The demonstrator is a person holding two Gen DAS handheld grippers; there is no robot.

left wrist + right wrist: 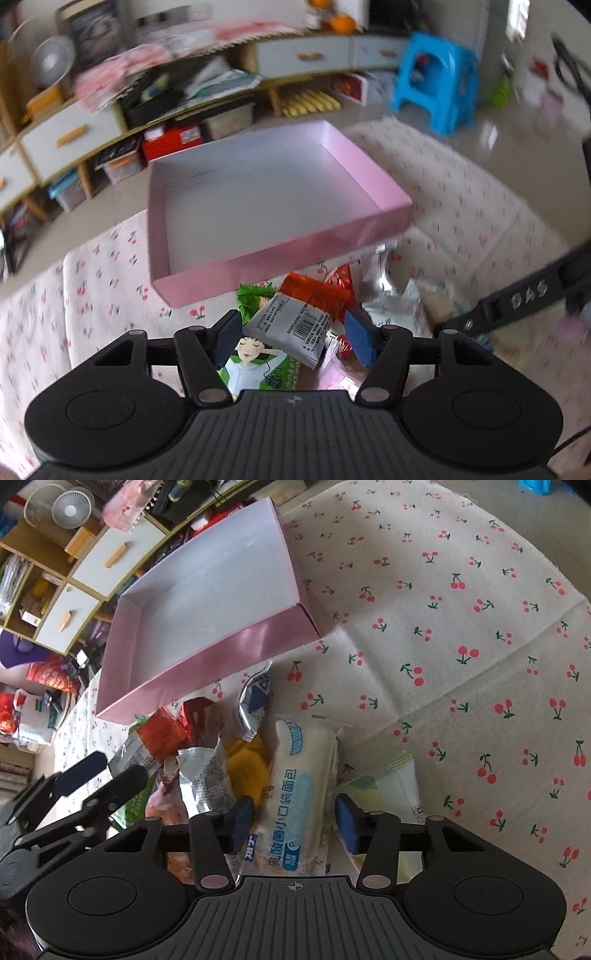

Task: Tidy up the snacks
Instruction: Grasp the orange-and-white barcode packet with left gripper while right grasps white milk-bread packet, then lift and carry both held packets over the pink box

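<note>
The right tongs [291, 821] straddle a pale bread packet [299, 794] with blue lettering, jaws partly closed and flanking it, a sliver of gap showing at each pad, so no firm grip is evident. The left tongs [291, 338] stand partly open over a grey-white packet with a barcode [295, 325] that lies between the pads; whether they press on it cannot be told. Both hang over a heap of snacks, among them red wrappers [173, 731], a silver pouch [251, 705] and a green packet [255, 369], piled on a tabletop under a cherry-print cloth [461, 635]. Just beyond the heap sits a shallow pink box [258, 192], empty. The work looks to be at its opening pickup; the next move calls for closing fully on each packet, lifting clear of the pile, and carrying it over the box's near wall.
</note>
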